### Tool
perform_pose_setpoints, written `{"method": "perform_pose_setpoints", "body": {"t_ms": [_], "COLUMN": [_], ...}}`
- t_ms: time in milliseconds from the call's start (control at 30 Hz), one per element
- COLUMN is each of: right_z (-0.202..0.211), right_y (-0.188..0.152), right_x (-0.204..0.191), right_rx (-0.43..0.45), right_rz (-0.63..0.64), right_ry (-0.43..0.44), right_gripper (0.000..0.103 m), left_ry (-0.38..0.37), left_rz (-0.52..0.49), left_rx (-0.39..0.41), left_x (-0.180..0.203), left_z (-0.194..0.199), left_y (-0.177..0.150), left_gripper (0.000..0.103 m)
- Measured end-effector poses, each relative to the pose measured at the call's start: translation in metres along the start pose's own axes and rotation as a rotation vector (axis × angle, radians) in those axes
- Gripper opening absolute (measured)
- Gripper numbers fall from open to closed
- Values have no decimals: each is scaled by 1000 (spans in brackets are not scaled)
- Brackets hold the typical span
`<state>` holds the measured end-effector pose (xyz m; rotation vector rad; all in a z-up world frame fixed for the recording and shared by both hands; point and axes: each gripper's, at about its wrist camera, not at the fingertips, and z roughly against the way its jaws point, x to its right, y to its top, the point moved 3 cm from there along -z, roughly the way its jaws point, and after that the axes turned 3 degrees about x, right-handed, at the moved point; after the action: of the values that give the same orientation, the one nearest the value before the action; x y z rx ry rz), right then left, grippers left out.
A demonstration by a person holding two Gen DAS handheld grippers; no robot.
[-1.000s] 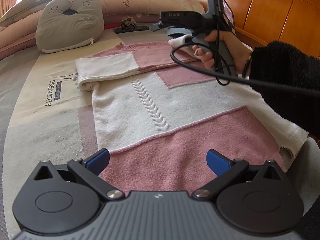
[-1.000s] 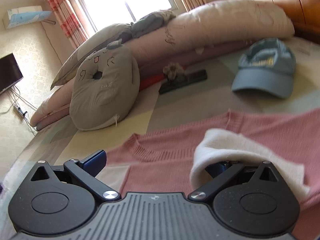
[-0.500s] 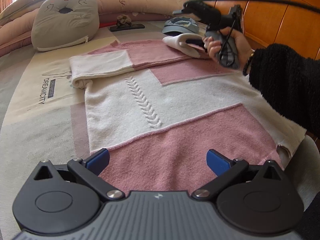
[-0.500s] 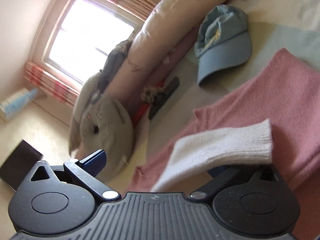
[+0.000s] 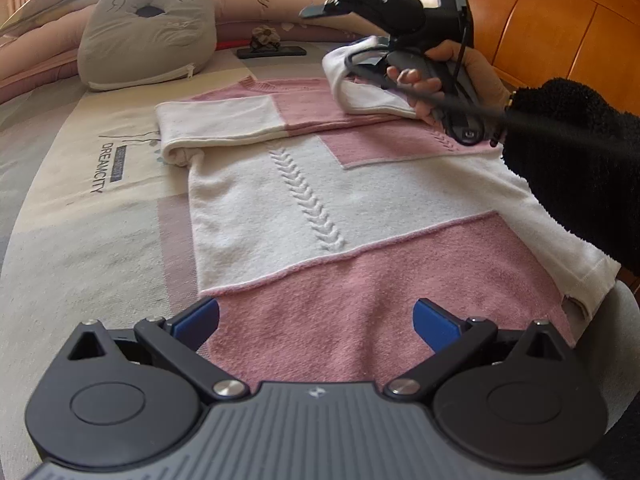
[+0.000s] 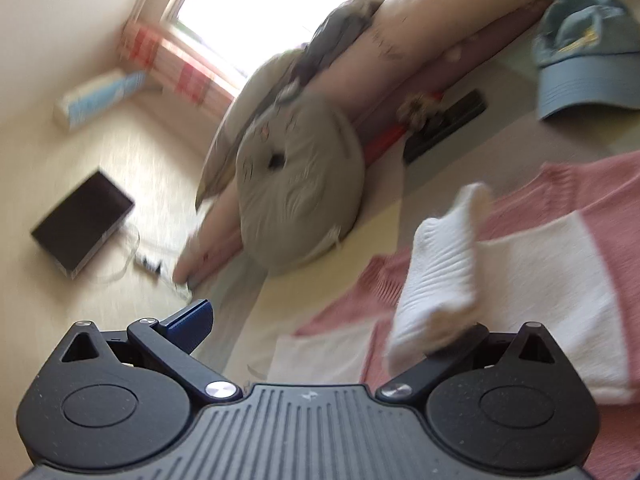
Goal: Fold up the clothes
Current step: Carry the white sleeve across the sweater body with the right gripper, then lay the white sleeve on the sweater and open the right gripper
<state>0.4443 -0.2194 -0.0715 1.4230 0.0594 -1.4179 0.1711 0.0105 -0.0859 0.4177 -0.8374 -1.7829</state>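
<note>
A pink-and-cream knitted sweater (image 5: 320, 208) lies flat on a bed whose patchwork cover (image 5: 80, 168) reads "DREAMCITY". The black left gripper (image 5: 316, 318) hovers over the hem, jaws wide and empty. The right gripper (image 6: 320, 320), jaws wide, carries the white ribbed cuff (image 6: 440, 264) draped over one finger. Only the blurred right wrist view shows a blue cap (image 6: 584, 52) and a window (image 6: 272, 4).

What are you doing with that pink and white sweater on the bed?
A person is folding the sweater on the bed. One sleeve already lies folded across the chest. The right gripper has the other sleeve's white cuff draped over one finger, lifted above the sweater. The left gripper hovers open over the pink hem, holding nothing.
</note>
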Motion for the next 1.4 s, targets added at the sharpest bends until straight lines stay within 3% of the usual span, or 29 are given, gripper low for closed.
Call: {"method": "perform_pose_setpoints", "body": {"t_ms": [133,367,600,767,933,1067,1133,1200,1233,1300,1400], "right_z": [-8,29,99,126,127,120,115,115,120,134,140], "right_y": [-10,-1,-7,-52,-59,-22,-10,-11,-16,-28,-39], "right_x": [-12,-13,17,26,27,38,57,80,86,83,67], "right_rx": [-63,-17,-20,-109,-88,7,-12,-73,-60,-5,-64], "right_rz": [56,109,237,521,648,557,481,404,394,404,339], "right_ry": [0,-74,-334,-550,-564,-554,-592,-628,-604,-577,-636], "right_gripper": [103,103,103,103,103,103,103,103,103,103,103], "left_ry": [3,9,-11,-11,14,16,26,32,32,26,6], "left_rz": [3,0,16,3,-24,-28,-44,-56,-62,-66,-55], "left_rx": [3,-10,-8,-14,-35,-48,-52,-56,-60,-62,-46], "left_x": [-1,-2,1,12,29,39,43,45,45,44,41], "left_z": [1,-1,-8,-20,-28,-32,-33,-35,-37,-43,-57], "left_y": [0,-2,4,17,23,26,29,32,34,44,72], "left_gripper": [102,102,102,102,102,102,102,102,102,102,102]}}
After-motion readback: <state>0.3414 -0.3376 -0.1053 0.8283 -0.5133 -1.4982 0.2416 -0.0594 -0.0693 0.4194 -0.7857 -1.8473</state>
